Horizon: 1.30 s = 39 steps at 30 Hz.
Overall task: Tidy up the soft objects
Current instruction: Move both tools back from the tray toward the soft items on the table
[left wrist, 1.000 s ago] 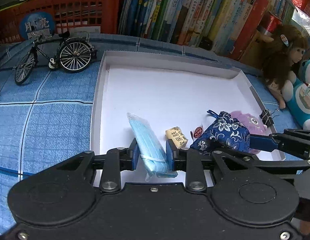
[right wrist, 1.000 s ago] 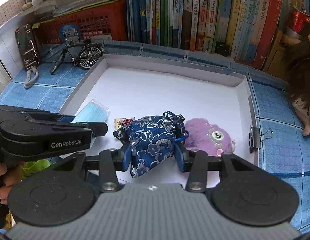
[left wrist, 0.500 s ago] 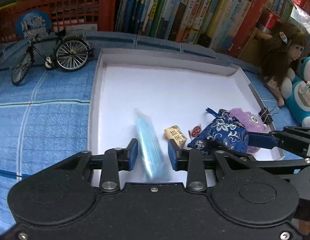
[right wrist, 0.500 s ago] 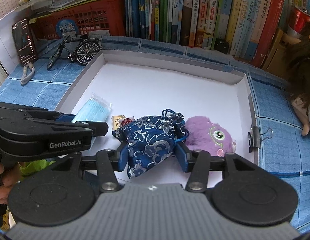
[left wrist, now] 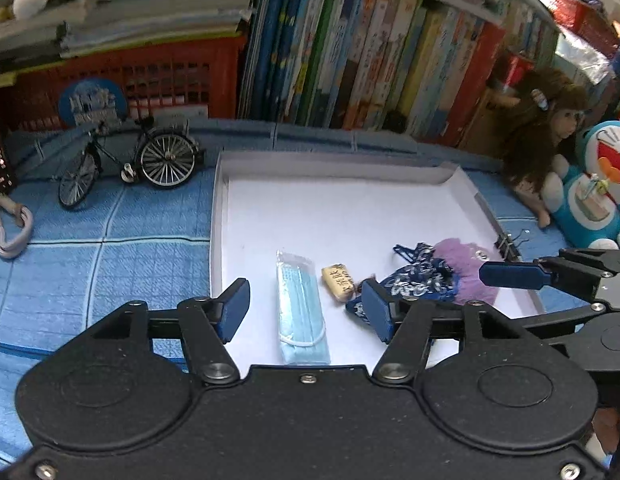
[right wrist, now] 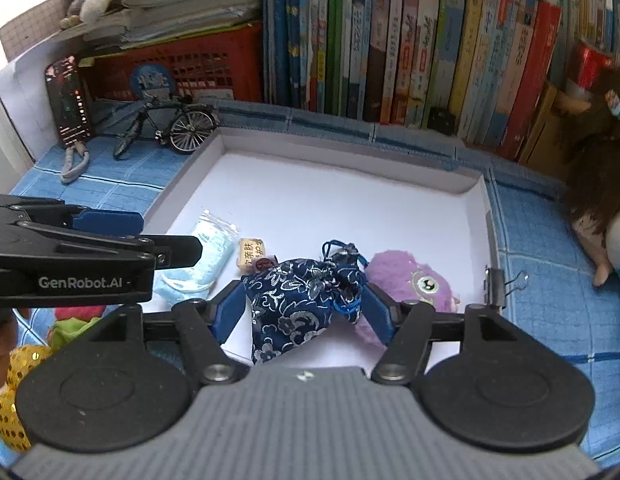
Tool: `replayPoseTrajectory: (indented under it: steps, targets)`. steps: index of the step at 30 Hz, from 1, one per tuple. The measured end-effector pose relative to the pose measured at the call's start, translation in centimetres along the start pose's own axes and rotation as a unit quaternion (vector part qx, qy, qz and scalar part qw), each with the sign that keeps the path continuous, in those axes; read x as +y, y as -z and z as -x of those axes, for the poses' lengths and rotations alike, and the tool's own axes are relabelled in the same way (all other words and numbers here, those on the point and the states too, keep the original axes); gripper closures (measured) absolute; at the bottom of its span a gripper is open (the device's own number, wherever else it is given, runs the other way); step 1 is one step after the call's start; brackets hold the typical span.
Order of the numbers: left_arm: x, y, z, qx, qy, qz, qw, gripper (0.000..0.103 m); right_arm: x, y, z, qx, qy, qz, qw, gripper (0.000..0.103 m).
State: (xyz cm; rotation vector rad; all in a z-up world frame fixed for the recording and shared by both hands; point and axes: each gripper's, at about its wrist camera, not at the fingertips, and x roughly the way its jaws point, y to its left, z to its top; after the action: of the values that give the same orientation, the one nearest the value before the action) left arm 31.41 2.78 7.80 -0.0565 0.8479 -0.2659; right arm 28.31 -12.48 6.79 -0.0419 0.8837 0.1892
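Currently, L gripper [left wrist: 306,312] is spread wide, well clear of the packaged face mask [left wrist: 300,306] lying flat between its jaws at the tray [left wrist: 220,216] front edge. R gripper [right wrist: 302,312] is also spread, jaws flanking the blue brocade pouch [right wrist: 306,300] with a small gap each side; the pouch rests on the tray floor near the front edge, touching the purple plush [right wrist: 413,280] toward the right edge. Recommended: lift both grippers straight up, avoid snagging pouch cord or mask wrapper. A small sachet [right wrist: 252,252] lies between mask and pouch.
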Motion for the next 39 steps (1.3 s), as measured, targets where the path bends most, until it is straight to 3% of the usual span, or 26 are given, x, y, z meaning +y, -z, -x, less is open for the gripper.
replayPoseTrajectory:
  steps: [17,39]
  targets:
    - [-1.3,3.5,8.7,-0.064,0.023,-0.016,0.9975,0.032,-1.7,3.0,8.7,-0.097,-0.021,0.014,0.995,0.017]
    - [-0.6,11.8,15.6,-0.113,0.038,-0.025,0.9925,0.024,-6.6,12.5,16.9,-0.206,-0.002,0.006,0.979,0.01]
